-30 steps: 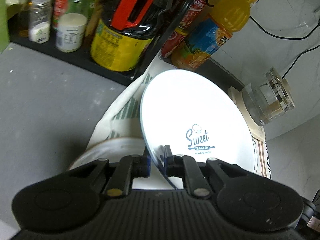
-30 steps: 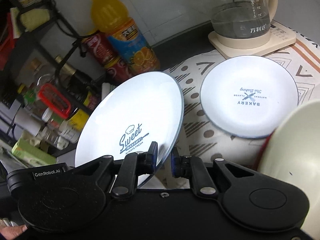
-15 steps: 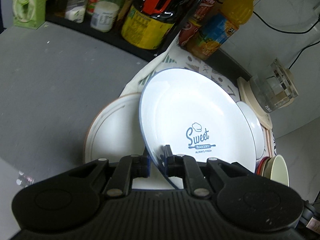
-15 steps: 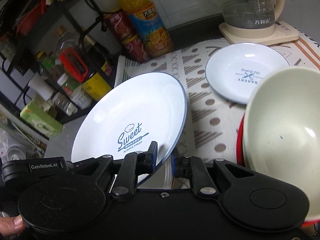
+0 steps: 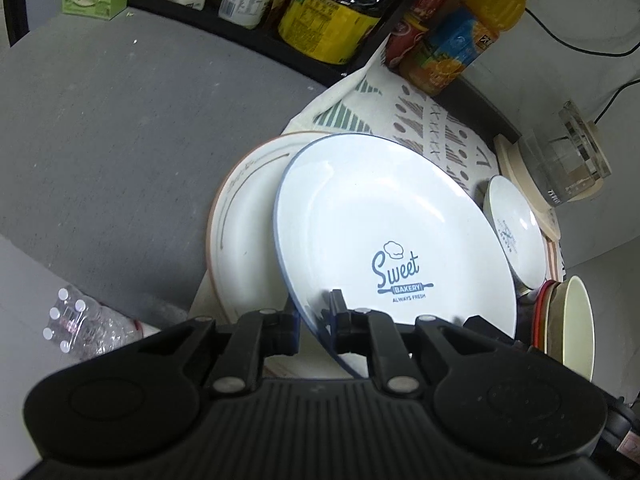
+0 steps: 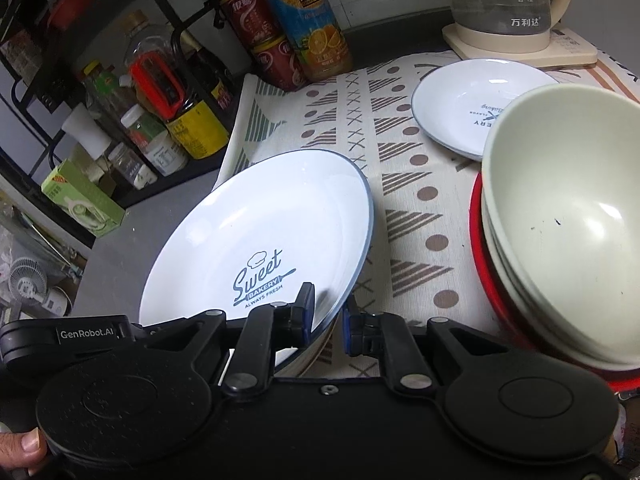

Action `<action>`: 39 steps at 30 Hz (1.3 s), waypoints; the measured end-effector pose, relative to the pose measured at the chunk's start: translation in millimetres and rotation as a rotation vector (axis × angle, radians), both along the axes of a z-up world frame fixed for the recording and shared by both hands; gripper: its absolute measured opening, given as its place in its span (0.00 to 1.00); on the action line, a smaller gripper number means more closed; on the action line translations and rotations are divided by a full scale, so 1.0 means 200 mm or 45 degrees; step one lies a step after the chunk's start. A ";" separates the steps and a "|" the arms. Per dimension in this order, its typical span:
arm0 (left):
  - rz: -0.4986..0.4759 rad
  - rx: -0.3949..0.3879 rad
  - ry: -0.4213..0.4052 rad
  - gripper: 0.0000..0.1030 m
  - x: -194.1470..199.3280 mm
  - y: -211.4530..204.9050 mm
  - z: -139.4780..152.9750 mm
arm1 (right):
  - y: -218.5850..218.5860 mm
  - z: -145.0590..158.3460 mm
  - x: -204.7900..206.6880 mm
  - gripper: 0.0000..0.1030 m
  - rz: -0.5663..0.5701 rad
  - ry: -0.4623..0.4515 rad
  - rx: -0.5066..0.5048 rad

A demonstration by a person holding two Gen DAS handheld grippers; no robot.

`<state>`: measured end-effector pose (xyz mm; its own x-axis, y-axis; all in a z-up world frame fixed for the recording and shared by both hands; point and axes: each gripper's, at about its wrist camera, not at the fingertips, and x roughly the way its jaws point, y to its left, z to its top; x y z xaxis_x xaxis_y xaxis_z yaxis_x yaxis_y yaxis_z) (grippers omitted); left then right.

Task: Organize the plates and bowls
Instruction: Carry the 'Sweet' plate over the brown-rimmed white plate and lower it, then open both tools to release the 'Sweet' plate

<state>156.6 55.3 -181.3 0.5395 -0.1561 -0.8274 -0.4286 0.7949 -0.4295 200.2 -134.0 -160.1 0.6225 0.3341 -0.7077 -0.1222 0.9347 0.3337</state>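
So both grippers have hold of the same big white plate [image 5: 384,240], the one with the "Sweet Bakery" print and thin blue rim; the left gripper [image 5: 316,330] is pinched almost fully closed on the near edge, pads on either side of the rim; the right gripper [image 6: 326,320] is clamped just as tight on its own bit of the edge, one pad on the plate's face and the other behind it. The plate is tilted, not flat; it hangs over a cream plate with a brown rim [image 5: 244,216] that lies at the edge of the patterned cloth [image 6: 404,184], and I can't tell if the two touch.

Further along the cloth there's a smaller white plate [image 6: 460,108] with blue lettering, lying flat just in front of the glass kettle [image 6: 508,4] on its beige base; near it, on the right, a stack of pale bowls [image 6: 568,232] sits on something red [image 6: 478,216]. Orange juice bottle [image 6: 308,28] and red cans [image 6: 264,40] stand at the back; a black rack of jars [image 6: 152,120] is off to the left on the grey counter [image 5: 120,128].
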 end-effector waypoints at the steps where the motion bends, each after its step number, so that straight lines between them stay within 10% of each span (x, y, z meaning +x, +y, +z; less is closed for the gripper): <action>1: 0.001 -0.005 0.004 0.12 0.00 0.00 -0.01 | 0.01 0.00 0.00 0.13 0.004 0.001 -0.008; 39: 0.059 0.216 0.154 0.20 0.06 0.16 0.03 | 0.11 -0.12 0.10 0.16 -0.002 0.124 -0.105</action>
<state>167.7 87.9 -175.1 0.4384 0.0134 -0.8987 -0.5067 0.8295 -0.2348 219.3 -111.9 -184.0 0.5499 0.2710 -0.7900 -0.0913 0.9597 0.2657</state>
